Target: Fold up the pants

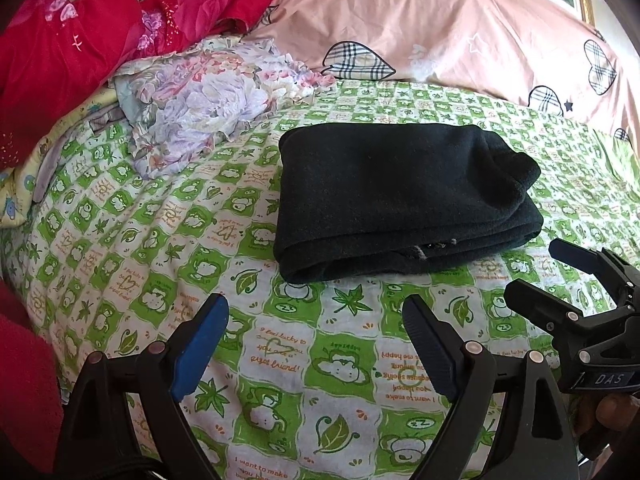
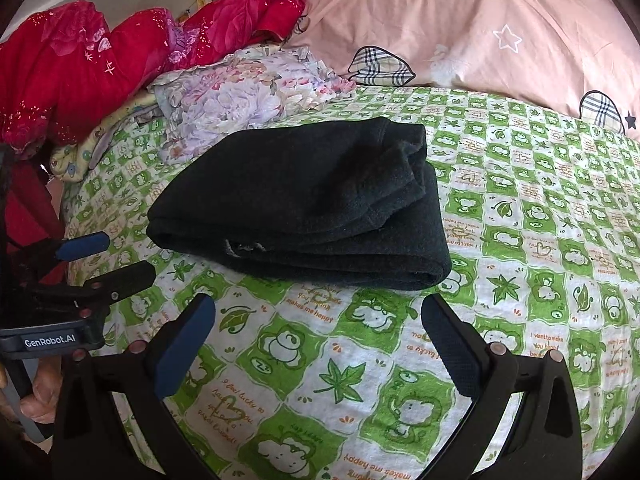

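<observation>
The dark pants [image 1: 400, 200] lie folded into a thick rectangular bundle on the green and white checked bedsheet [image 1: 280, 360]; they also show in the right wrist view [image 2: 304, 208]. My left gripper [image 1: 316, 312] is open and empty, held just in front of the bundle's near edge. My right gripper [image 2: 320, 312] is open and empty too, just short of the bundle. The right gripper also shows at the right of the left wrist view [image 1: 532, 268], and the left gripper at the left of the right wrist view [image 2: 120, 256].
A floral cloth [image 1: 200, 112] lies crumpled behind and left of the pants. Red quilts [image 1: 80, 60] are piled at the far left. A pink quilt with plaid hearts [image 1: 440, 32] lies along the back of the bed.
</observation>
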`<state>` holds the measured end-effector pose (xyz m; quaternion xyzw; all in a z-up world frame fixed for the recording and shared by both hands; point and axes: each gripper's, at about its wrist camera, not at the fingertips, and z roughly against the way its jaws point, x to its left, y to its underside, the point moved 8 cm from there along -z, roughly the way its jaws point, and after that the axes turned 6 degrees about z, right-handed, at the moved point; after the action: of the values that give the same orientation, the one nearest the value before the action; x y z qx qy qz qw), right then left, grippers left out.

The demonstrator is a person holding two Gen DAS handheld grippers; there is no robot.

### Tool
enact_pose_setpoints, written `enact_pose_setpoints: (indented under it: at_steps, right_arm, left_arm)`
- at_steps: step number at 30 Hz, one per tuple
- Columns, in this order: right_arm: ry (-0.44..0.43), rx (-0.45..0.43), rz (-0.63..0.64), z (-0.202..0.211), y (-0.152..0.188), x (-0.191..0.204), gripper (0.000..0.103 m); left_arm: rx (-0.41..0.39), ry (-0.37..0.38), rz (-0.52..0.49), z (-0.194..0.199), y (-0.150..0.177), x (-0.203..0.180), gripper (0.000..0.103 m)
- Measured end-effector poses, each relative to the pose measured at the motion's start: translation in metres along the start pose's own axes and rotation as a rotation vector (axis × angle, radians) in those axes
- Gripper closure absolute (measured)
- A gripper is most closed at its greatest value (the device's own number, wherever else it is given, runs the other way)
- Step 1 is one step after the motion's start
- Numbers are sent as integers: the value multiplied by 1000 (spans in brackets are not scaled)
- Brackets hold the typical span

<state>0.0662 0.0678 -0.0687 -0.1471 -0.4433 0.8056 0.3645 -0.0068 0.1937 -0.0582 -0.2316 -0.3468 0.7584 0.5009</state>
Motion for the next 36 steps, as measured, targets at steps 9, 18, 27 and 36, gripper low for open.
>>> enact_pose_setpoints:
  at_steps: [9,18,27,36]
  right_arm:
    - [5,-19,22,-2,-4,6,0]
    - [5,-31,29,0,-4,5,0]
    - [2,-39,32,1,-5,6,0]
    - [4,-50,34,5,-6,8,0]
  left_arm:
    - [2,15,21,0,0,3,13]
    - [-14,19,18,3,-1,1,13]
    - [-14,21,18,3,0,0,13]
    - [-37,19,17,9,-5,-3,13]
